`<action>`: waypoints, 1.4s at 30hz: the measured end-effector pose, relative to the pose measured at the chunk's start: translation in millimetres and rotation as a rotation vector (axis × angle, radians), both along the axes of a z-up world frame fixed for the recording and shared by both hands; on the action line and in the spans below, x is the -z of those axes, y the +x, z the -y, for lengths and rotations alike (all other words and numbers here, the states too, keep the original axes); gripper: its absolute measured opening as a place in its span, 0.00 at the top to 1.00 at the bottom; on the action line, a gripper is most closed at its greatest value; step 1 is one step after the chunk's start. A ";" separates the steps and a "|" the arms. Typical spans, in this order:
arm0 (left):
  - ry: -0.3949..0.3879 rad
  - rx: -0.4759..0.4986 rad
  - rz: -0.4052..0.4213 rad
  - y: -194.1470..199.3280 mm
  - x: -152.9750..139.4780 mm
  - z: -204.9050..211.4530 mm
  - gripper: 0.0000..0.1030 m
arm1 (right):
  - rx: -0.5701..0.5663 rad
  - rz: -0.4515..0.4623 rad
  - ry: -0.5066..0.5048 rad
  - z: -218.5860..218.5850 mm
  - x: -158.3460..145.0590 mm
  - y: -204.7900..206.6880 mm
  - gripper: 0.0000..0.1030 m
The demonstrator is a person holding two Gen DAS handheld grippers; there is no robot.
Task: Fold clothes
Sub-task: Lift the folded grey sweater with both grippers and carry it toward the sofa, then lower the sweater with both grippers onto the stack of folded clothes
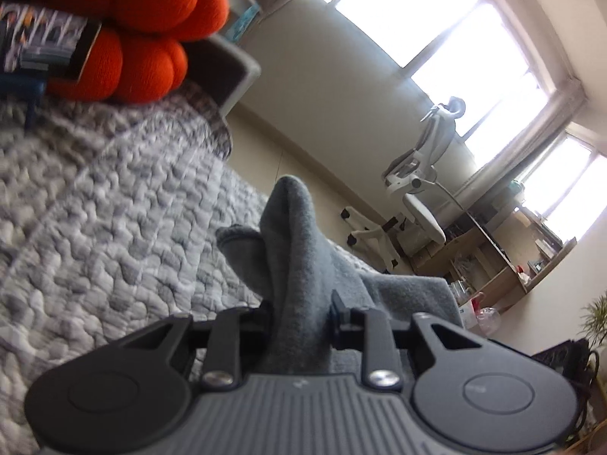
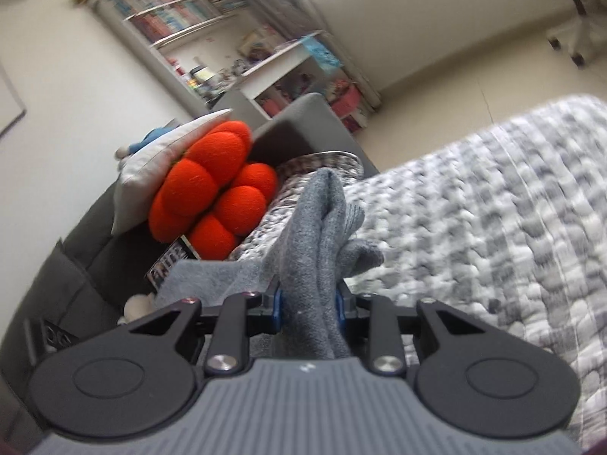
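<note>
- My left gripper [image 1: 301,313] has its jaws pinched on a thick fold of the grey garment [image 1: 296,250]; the cloth bunches up between the pads and stands in a peak ahead of them.
- My right gripper [image 2: 309,303] is likewise clamped on a bunch of the same grey garment [image 2: 318,235], which rises in a twisted ridge between the blue-edged pads.
- The garment is lifted at both gripped spots; the rest of it trails down toward the bed [image 1: 114,208], which carries a grey-and-white quilted cover.
- An orange knotted cushion [image 2: 212,189] sits at the head of the bed, leaning on a pale pillow [image 2: 151,167], with a dark grey headboard [image 2: 296,121] behind it.
- A printed magazine or book [image 1: 41,41] lies against the cushion; its cover is too blurred for me to read.
- Beyond the bed, through the left wrist camera, I see a white office chair [image 1: 417,189], a low wooden shelf unit [image 1: 493,258] and bright windows [image 1: 436,38].
- The right wrist camera shows a white bookshelf [image 2: 197,19] crammed with books against the wall.
- The bunched cloth blocks the middle of both views, so I cannot see the fingertips themselves or what kind of garment it is.
- Both pictures are smeared, and the windows are blown out.
</note>
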State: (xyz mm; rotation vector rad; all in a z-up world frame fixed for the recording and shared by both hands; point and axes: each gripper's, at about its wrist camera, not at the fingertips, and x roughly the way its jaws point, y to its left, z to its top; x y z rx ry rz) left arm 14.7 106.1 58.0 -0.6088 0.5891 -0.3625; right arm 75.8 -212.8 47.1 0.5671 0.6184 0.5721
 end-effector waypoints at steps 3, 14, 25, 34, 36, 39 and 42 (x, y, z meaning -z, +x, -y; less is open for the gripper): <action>0.015 -0.012 0.030 -14.1 -7.5 -7.9 0.74 | -0.024 0.005 -0.010 -9.2 -6.2 1.2 0.71; 0.000 -0.069 0.010 -32.2 -3.9 -46.8 0.75 | -0.096 -0.011 -0.076 -54.1 -11.2 1.1 0.71; -0.027 -0.212 -0.033 -69.0 0.8 -123.0 0.75 | -0.245 -0.040 -0.131 -141.4 -6.9 11.7 0.71; -0.062 -0.501 0.009 -136.6 -6.3 -221.1 0.75 | -0.499 0.013 -0.167 -288.2 -23.1 19.2 0.72; -0.057 -0.573 0.029 -153.0 -9.5 -240.3 0.75 | -0.559 0.034 -0.167 -324.4 -28.3 18.2 0.71; -0.052 -0.681 0.060 -176.6 -16.0 -269.0 0.75 | -0.646 0.058 -0.148 -380.6 -35.2 15.3 0.71; -0.036 -0.796 0.093 -196.5 -21.7 -295.8 0.75 | -0.728 0.079 -0.140 -437.7 -37.9 14.6 0.72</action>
